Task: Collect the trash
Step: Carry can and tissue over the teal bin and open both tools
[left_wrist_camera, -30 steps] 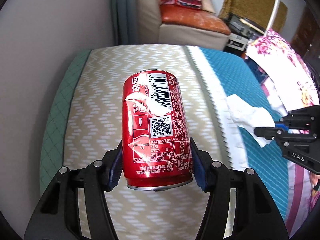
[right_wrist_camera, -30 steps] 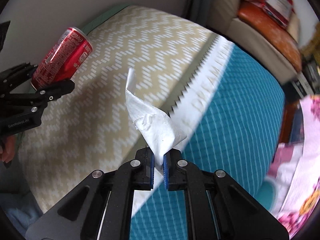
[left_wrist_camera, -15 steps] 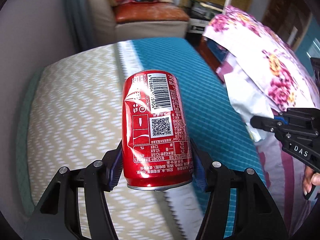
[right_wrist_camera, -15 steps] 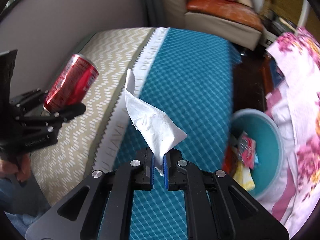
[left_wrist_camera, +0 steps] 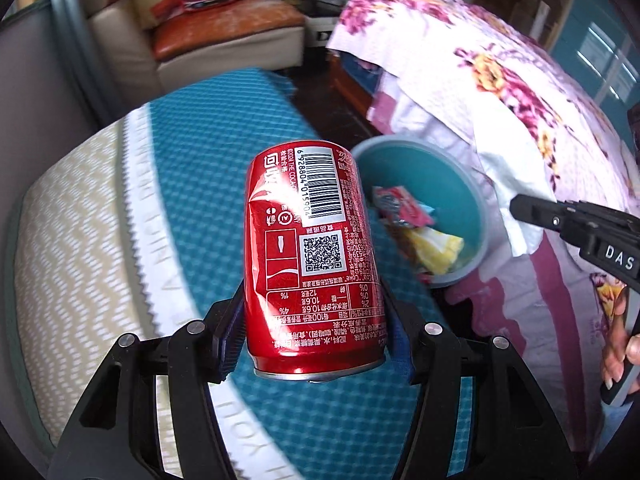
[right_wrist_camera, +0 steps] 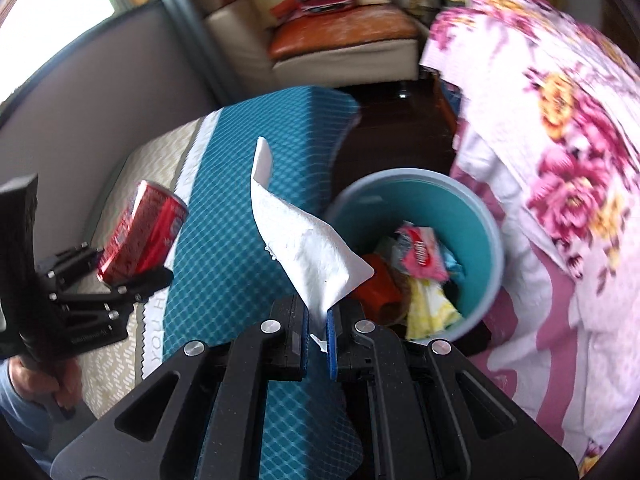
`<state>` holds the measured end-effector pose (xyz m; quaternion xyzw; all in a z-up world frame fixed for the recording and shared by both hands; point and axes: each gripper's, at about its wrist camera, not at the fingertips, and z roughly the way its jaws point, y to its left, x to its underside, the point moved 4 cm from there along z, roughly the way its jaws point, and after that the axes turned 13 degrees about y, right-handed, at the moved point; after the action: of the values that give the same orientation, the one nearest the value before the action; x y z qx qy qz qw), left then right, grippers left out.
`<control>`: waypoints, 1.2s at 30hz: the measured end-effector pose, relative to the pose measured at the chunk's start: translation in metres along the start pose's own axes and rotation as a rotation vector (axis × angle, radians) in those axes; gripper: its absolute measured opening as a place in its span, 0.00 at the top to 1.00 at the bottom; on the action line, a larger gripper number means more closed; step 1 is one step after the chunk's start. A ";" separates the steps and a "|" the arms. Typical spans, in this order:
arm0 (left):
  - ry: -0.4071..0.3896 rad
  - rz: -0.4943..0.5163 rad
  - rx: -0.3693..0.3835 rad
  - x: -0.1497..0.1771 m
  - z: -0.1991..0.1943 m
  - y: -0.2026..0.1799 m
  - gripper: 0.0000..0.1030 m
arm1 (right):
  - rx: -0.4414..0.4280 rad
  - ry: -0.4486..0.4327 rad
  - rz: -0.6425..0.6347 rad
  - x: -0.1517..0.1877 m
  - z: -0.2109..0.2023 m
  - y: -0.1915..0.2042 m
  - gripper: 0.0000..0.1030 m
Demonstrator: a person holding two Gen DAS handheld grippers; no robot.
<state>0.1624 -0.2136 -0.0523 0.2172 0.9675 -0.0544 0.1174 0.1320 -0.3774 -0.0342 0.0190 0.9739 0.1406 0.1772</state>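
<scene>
The left gripper (left_wrist_camera: 316,336) was squeezing a red Coca-Cola can (left_wrist_camera: 314,256) between its two blue pads, one on each side near the can's bottom end. The can was held up in the air over the teal part of a bed cover (left_wrist_camera: 208,168). It had a little dent on its left side. On the can there was a white barcode with numbers starting 6 92880, a square QR code, the small words "Coke" and "THE COCA-", and lines of Chinese print. From the other camera the same can (right_wrist_camera: 142,234) looked tilted, with the left gripper (right_wrist_camera: 132,280) under it and a hand (right_wrist_camera: 44,380) holding the gripper's handle.

The right gripper (right_wrist_camera: 318,326) was pressed tight on the bottom corner of a white tissue (right_wrist_camera: 308,248). The tissue stuck up from the pads, in the air, in front of a round teal trash bin (right_wrist_camera: 486,220). In the left view the right gripper's black side showed the letters "DAS".

The bin (left_wrist_camera: 478,216) stood on the dark floor between the bed cover and a pink flowered blanket (left_wrist_camera: 520,92). Inside it lay a red and white wrapper (right_wrist_camera: 420,256), something yellow (right_wrist_camera: 430,306) and something orange (right_wrist_camera: 380,284). White letters ran along the bed cover's pale stripe; "YOU" could be read.

A cream sofa (right_wrist_camera: 340,56) with an orange cushion stood far behind.
</scene>
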 end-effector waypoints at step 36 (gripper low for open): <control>0.104 0.148 0.042 -0.088 0.089 -0.091 0.32 | 0.047 0.041 0.257 -0.006 0.012 -0.119 0.93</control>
<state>0.2181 -0.3448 -0.1110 0.2931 0.9522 -0.0543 0.0664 0.1436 -0.4892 -0.0762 0.1447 0.9699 0.1397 0.1373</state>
